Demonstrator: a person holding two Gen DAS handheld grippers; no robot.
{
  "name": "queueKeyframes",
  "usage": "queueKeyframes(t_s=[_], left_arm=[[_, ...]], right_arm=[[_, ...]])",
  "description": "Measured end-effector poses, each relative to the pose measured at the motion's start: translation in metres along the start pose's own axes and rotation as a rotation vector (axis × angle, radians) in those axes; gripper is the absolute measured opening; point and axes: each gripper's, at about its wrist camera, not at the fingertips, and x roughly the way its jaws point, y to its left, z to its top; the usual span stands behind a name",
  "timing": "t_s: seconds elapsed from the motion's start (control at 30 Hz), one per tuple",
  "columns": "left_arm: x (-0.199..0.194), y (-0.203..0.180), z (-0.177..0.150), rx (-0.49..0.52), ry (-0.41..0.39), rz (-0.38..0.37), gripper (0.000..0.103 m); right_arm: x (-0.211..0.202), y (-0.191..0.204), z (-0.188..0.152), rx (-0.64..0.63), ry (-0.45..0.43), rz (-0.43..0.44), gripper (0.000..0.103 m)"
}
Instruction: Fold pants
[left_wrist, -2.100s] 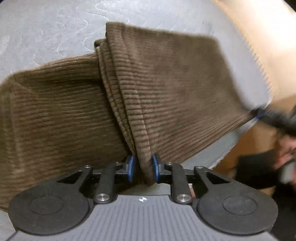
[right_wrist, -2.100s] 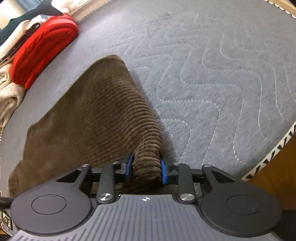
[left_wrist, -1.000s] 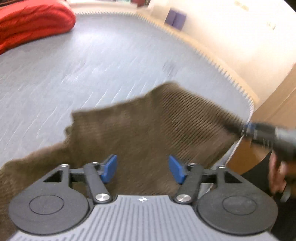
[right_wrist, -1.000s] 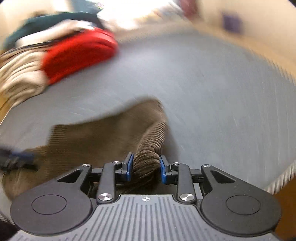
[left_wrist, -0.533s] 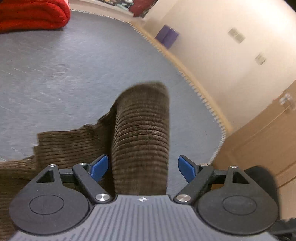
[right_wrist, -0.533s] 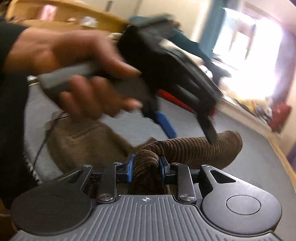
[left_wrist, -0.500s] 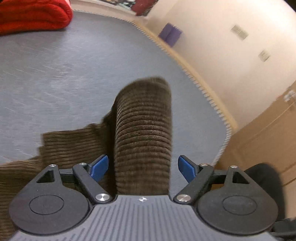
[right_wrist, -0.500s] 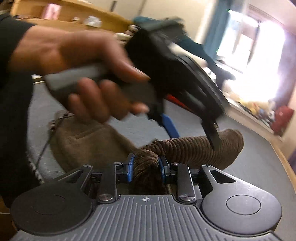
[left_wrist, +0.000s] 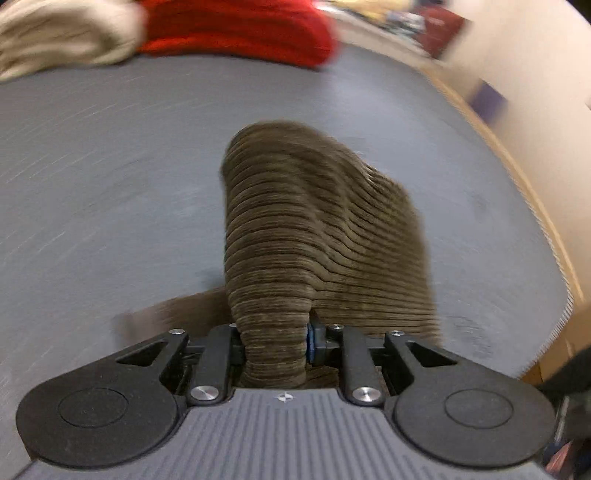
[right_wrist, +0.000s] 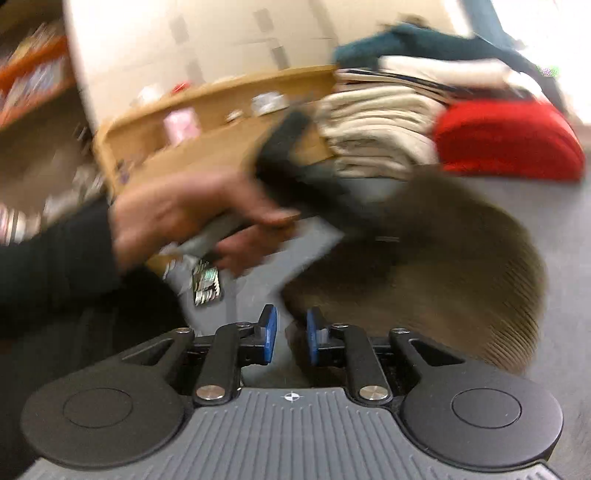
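A home bedroom is showing here: a grey quilted mattress (left_wrist: 110, 192) is filling both views, with a pile of folded clothes (right_wrist: 380, 136) and a red blanket (right_wrist: 506, 136) sitting on it. A wooden shelf (right_wrist: 207, 122) along the cream wall (right_wrist: 192, 44) is holding what are probably small household items, blurred by motion.

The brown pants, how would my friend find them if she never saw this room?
Look at the big grey mattress. At its far edge sits a pile with a red blanket and cream clothes; nearer, the brown pants bunch up, pinched in the left gripper. Only they are dark brown and ribbed.
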Motion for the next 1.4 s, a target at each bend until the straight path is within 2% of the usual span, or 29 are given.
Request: queueKeyframes(t_s=[0.07,0.13,0.2,0.23,0.27,0.3,0.4,0.63,0.67,0.77,1.0,1.03,1.07,1.1,1.13,1.23,1.27,1.33,1.4], left_arm=[[-0.003,0.033,-0.010,-0.053,0.024,0.079,0.044],[0.001,0.064,-0.014,-0.131,0.049,0.145,0.056],[0.005,0.089,-0.021,-0.217,0.053,0.145,0.063],[0.008,0.099,-0.024,-0.261,0.050,0.119,0.069],[0.009,0.105,-0.027,-0.291,0.042,0.098,0.084],[0.011,0.109,-0.029,-0.307,0.028,0.079,0.088],[0.017,0.118,-0.029,-0.338,0.023,0.039,0.092],[0.049,0.129,-0.040,-0.343,0.086,-0.020,0.095],[0.054,0.131,-0.040,-0.345,0.093,-0.030,0.099],[0.071,0.135,-0.037,-0.346,0.109,-0.057,0.101],[0.095,0.139,-0.033,-0.372,0.131,-0.098,0.099],[0.097,0.137,-0.032,-0.372,0.129,-0.101,0.093],[0.097,0.135,-0.030,-0.366,0.121,-0.115,0.076],[0.098,0.131,-0.027,-0.360,0.113,-0.129,0.073],[0.098,0.126,-0.024,-0.339,0.110,-0.118,0.067],[0.095,0.113,-0.018,-0.301,0.108,-0.106,0.057],[0.094,0.110,-0.015,-0.264,0.057,-0.216,0.052],[0.091,0.094,-0.005,-0.251,0.031,-0.274,0.041],[0.087,0.070,0.008,-0.219,-0.010,-0.335,0.039]], right_arm=[[0.008,-0.026,0.004,0.107,0.008,-0.087,0.044],[0.019,-0.052,0.004,0.200,0.037,-0.211,0.062],[0.037,-0.079,-0.001,0.314,0.088,-0.311,0.066],[0.046,-0.091,-0.006,0.373,0.111,-0.335,0.066],[0.055,-0.102,-0.010,0.443,0.132,-0.351,0.066],[0.062,-0.109,-0.014,0.497,0.141,-0.350,0.066],[0.082,-0.126,-0.022,0.603,0.169,-0.322,0.066],[0.116,-0.128,-0.019,0.619,0.203,-0.291,0.071],[0.124,-0.125,-0.018,0.612,0.213,-0.285,0.072],[0.132,-0.131,-0.020,0.618,0.240,-0.285,0.079],[0.146,-0.135,-0.021,0.634,0.261,-0.235,0.081],[0.147,-0.134,-0.019,0.614,0.259,-0.237,0.073],[0.147,-0.131,-0.015,0.580,0.251,-0.229,0.064],[0.146,-0.127,-0.012,0.544,0.247,-0.229,0.049],[0.145,-0.123,-0.008,0.508,0.238,-0.231,0.039],[0.133,-0.122,0.002,0.508,0.196,-0.211,0.029],[0.124,-0.123,0.007,0.506,0.176,-0.211,0.027],[0.108,-0.126,0.019,0.480,0.136,-0.227,0.026],[0.082,-0.136,0.034,0.458,0.097,-0.251,0.026]])
